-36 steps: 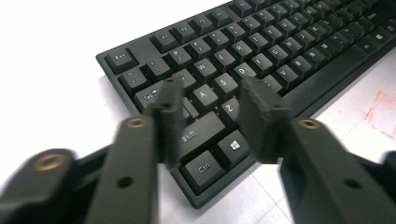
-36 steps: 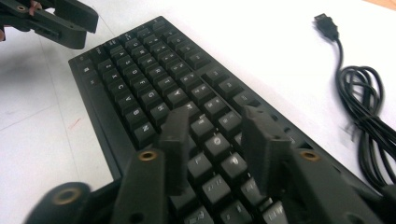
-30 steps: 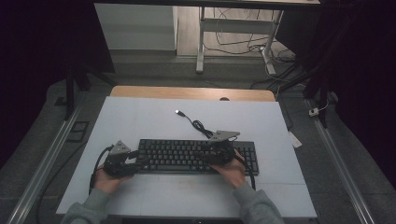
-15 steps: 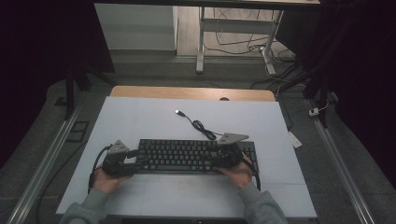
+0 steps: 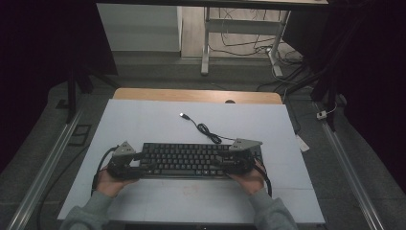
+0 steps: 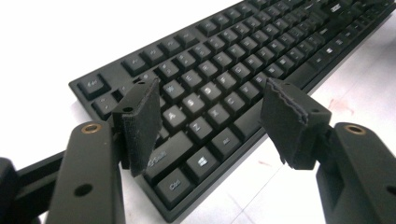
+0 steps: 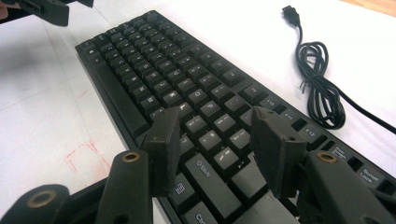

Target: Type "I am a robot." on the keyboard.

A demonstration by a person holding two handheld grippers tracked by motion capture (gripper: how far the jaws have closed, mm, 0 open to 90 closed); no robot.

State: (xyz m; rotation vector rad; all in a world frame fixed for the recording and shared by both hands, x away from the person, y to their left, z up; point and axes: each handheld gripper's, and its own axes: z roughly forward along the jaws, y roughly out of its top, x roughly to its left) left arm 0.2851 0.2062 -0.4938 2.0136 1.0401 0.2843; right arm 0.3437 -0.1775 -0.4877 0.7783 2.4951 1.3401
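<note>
**Both grippers open over the ends of the keyboard**

Our left gripper (image 6: pixel 210 116) has its jaws spread apart, and they have just been opening further; nothing is clamped between them. In the left gripper view the pads (image 6: pixel 142 121) hang just above the left end of the black keyboard (image 6: pixel 224 79), over the letter and modifier keys, with the near edge of the keyboard below them.

Our right gripper (image 7: pixel 217 149) also stands open, its jaws apart above the keys at the keyboard's right end and gripping nothing. Whether its pads (image 7: pixel 273 149) touch the keycaps we cannot tell.

From the high view, our two hands sit at opposite ends of the keyboard, which lies flat on the white table (image 5: pixel 158 120), close to our side and parallel to its near edge. Its black cable (image 5: pixel 206 129) runs away from the back edge in a loose coil, the plug (image 5: pixel 182 115) resting farther out on the table.
</note>
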